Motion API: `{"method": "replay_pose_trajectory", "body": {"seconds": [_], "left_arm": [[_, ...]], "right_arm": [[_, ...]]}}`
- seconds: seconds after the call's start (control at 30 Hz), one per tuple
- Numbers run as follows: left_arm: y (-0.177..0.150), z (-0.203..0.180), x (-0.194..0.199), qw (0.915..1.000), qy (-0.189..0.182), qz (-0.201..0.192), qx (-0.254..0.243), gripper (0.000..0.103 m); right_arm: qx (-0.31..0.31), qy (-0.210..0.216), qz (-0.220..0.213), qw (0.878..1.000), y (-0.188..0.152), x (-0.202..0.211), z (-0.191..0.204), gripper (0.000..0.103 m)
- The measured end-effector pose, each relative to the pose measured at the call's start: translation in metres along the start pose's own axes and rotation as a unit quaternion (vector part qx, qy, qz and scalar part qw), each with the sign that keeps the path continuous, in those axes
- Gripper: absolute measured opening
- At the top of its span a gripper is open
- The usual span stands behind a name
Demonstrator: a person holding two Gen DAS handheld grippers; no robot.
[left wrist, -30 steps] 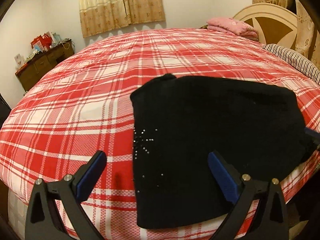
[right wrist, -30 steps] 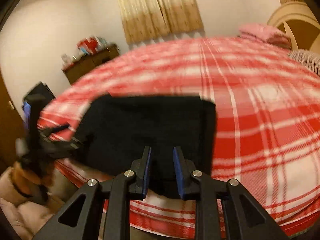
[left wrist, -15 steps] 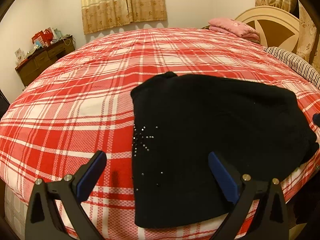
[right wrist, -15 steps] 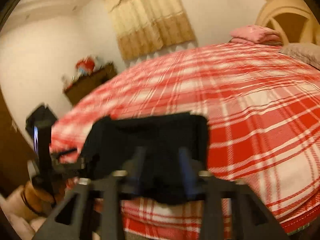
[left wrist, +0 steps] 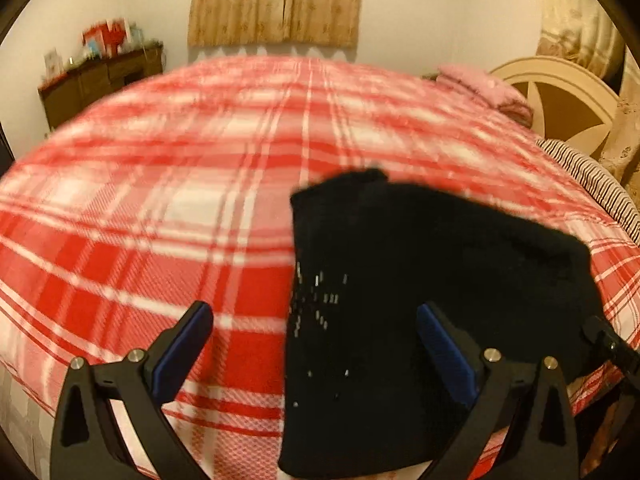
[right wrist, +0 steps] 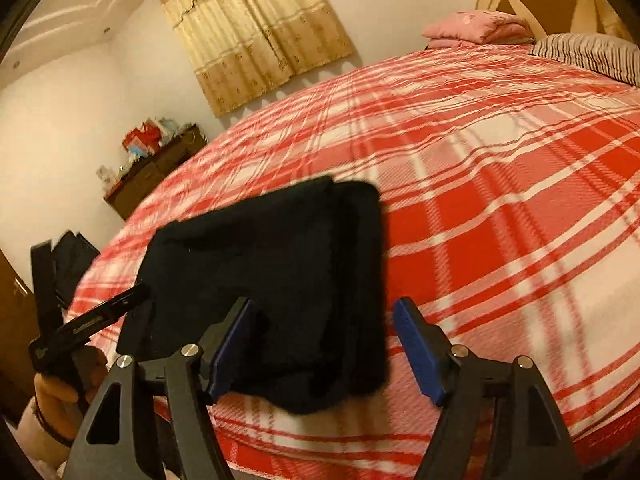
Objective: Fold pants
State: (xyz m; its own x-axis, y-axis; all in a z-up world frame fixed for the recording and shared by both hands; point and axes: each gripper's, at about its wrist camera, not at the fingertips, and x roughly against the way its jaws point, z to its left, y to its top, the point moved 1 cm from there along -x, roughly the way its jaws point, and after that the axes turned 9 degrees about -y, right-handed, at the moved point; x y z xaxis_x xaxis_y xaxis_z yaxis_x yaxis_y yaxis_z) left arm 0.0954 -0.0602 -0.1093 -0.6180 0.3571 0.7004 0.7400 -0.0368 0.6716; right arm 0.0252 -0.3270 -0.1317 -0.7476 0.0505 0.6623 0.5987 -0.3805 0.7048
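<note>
Judging by the compact black block just ahead of both tools, I'd say the folding is nearly finished. The pants (left wrist: 420, 280) lie doubled over in layers on the bed (left wrist: 160, 200), at its near edge, straight in front of my right hand-held gripper (right wrist: 324, 348) and ahead and to the right of the left hand-held gripper (left wrist: 316, 352). My right jaws are opening, the cloth ahead between them but not pinched. My left jaws stand wide, gripping nothing. What's left, I judge, is squaring the layers, or perhaps one more fold.
</note>
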Motion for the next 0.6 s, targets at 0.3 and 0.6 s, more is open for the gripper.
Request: {"method": "replay_pose_trajectory", "body": {"seconds": [0.3, 0.6], "left_arm": [[-0.005, 0.004, -0.002, 0.9995, -0.02, 0.004, 0.025, 0.103], [-0.01, -0.006, -0.004, 0.9995, -0.027, 0.017, 0.001, 0.103]], "right_arm": [[-0.022, 0.02, 0.032, 0.999, 0.003, -0.007, 0.007, 0.058], [0.094, -0.054, -0.014, 0.994, -0.013, -0.004, 0.032, 0.044]]}}
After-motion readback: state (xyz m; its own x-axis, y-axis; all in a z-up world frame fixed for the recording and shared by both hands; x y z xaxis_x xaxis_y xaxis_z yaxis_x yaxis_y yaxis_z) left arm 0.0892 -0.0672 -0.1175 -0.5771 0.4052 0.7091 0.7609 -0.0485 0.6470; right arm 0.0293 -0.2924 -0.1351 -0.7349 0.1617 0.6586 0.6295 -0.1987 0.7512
